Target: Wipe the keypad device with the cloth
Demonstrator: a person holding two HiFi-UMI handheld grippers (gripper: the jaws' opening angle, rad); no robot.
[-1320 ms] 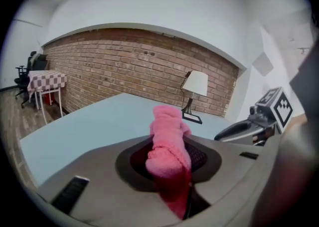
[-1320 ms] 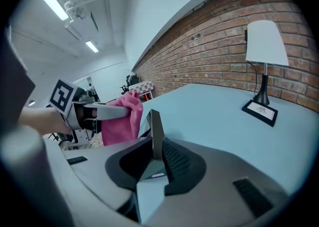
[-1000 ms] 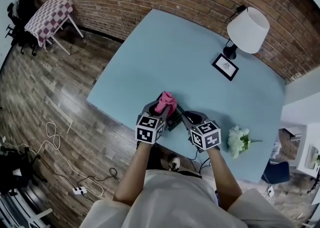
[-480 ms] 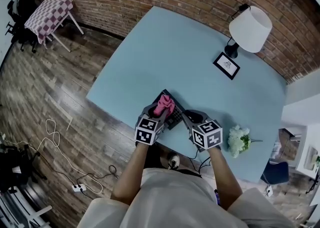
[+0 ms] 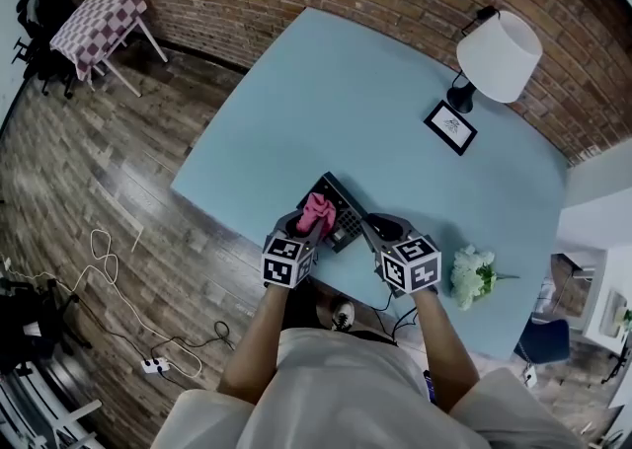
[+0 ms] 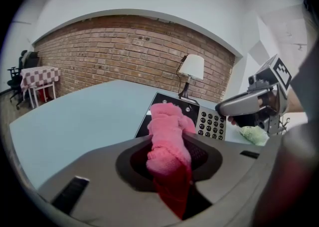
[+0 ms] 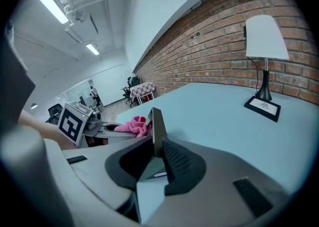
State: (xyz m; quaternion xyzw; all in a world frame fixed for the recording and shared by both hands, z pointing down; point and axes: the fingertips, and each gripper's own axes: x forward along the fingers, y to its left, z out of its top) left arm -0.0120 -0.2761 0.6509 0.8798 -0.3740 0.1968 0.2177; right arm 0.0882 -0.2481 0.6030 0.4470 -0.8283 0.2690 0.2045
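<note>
Since the cloth (image 5: 316,211) sat over the far end of the keypad device (image 5: 334,190) a second ago, you have drawn it back toward the near edge of the desk (image 5: 375,102), and the dark upper panel of the device now shows beyond it. Your left tool (image 6: 169,147) is clenched on the pink cloth, which bulges up between the jaws and rests on the device's left part. To its right the grid of round keys is uncovered. Your right tool (image 7: 157,143) has hardly shifted; its jaws grasp the device's right edge, seen there as a thin dark plate standing between them. Farther right on the desk lie white flowers (image 5: 472,274), then a framed picture (image 5: 451,128) and a lamp (image 5: 499,54).
</note>
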